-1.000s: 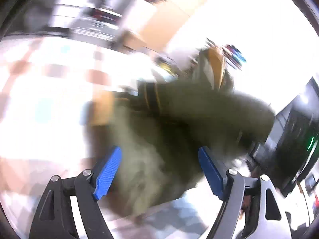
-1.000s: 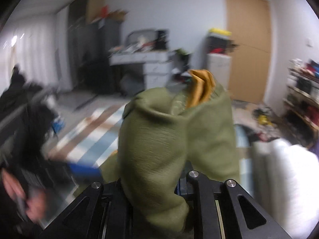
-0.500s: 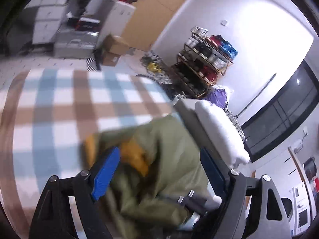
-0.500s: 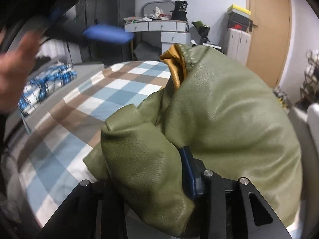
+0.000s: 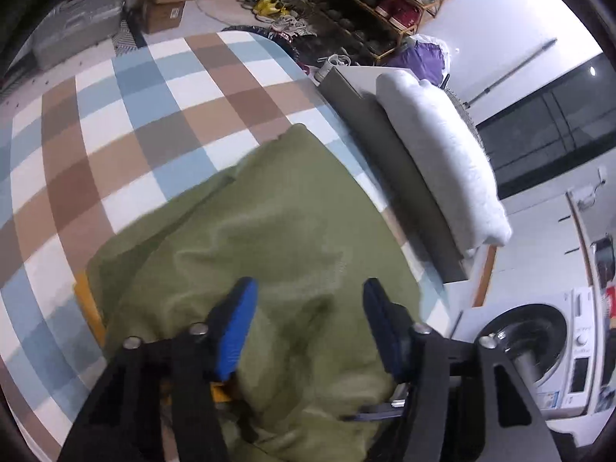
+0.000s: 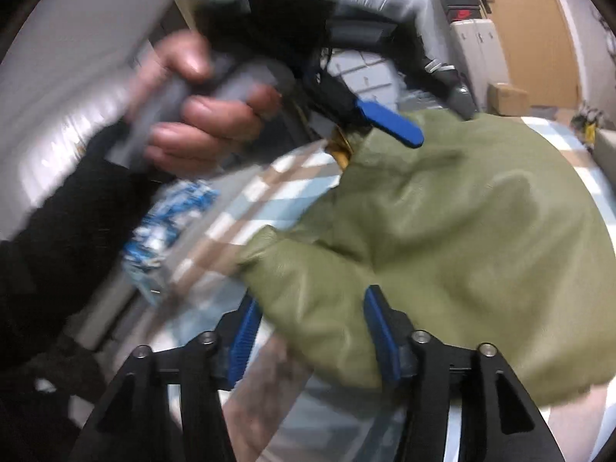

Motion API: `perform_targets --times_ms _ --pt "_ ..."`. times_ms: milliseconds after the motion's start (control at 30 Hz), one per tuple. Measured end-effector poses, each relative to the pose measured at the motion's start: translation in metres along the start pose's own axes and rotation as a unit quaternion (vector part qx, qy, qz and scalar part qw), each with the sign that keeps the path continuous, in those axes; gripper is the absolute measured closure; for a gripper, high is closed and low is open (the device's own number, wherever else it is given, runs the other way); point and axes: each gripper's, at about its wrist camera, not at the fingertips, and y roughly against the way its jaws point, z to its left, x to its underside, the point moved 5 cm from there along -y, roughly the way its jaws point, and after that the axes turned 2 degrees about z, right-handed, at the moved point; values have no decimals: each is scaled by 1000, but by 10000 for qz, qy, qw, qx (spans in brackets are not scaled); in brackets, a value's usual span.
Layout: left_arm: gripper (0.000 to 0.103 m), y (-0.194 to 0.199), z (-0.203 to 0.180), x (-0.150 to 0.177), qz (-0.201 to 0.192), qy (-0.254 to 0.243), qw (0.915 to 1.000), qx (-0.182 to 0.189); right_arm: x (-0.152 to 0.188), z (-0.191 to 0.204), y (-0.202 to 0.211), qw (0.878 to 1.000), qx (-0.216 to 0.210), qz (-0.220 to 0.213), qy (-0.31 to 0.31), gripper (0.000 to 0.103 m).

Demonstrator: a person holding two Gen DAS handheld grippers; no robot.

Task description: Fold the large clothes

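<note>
Fingers of our left gripper and right gripper stand parted over the olive jacket on the checked bed, gripping nothing.

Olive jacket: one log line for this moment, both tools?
olive jacket bunched on checked cover | left tool open above it | right tool open, fabric between fingers | fold not started

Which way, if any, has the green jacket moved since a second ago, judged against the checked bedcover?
Yes. The green jacket, earlier held up above the checked bedcover, has come down and now lies spread on it, beside the white pillow.
</note>
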Motion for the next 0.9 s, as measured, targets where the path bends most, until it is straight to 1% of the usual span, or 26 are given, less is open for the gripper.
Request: perform_targets --times_ms 33,67,100,133,167,200,233,267,300,333,367,400,433,500,567,600,667,733,833,900 --pt "64 -1 1 1 -20 -57 9999 -132 -1 -2 13 9998 -157 -81 -74 46" --pt "71 -1 2 1 -21 -93 9997 -244 -4 -5 23 9995 -238 -174 -144 46" --pt "77 -3 4 2 -15 -92 9995 -298 -9 -11 35 9989 -264 -288 -267 44" --pt "80 -5 8 -4 -38 -12 9995 -306 -14 -19 42 9982 -321 -308 -403 44" --pt "83 -5 11 -4 -52 56 9996 -290 -18 -24 43 9975 -453 -257 -476 44" --pt "86 0 8 -6 -41 65 9996 -281 -22 -29 37 9969 -583 -68 -520 46" --pt "89 2 6 -9 -19 78 9995 -316 -24 -30 26 9970 -571 149 -507 54" --pt "97 1 10 -10 0 95 9992 -387 -23 -31 17 9962 -637 331 -486 59" --pt "103 2 13 -10 18 161 9988 -457 -21 -29 2 9935 -832 610 -485 74" --pt "103 2 16 -10 37 216 9988 -436 -17 -25 -15 9913 -876 825 -530 85" --pt "103 2 21 -11 73 310 9988 -369 -14 -23 -28 9898 -832 1004 -567 87" --pt "103 1 24 -12 73 325 9987 -376 -10 -19 -46 9882 -650 1265 -576 90" --pt "103 2 25 -12 73 308 9985 -439 -7 -19 -57 9878 -435 1390 -554 96" --pt "103 0 27 -15 64 245 9977 -625 -4 -18 -69 9873 -338 1428 -606 103" --pt "103 -1 29 -17 44 217 9965 -811 -3 -21 -79 9866 -229 1417 -777 103" --pt "103 -4 31 -19 15 182 9957 -912 -3 -20 -83 9869 -127 1430 -740 103" --pt "103 -8 35 -22 0 214 9951 -960 -7 -19 -90 9880 107 1430 -572 103" --pt "103 -9 41 -24 -101 289 9953 -923 -9 -13 -97 9887 342 1396 -434 103" --pt "103 -7 47 -20 -358 515 9947 -812 -13 -9 -109 9896 619 1259 -317 103" --pt "103 2 44 -15 -523 515 9940 -815 -13 -9 -110 9902 668 1176 -347 103"
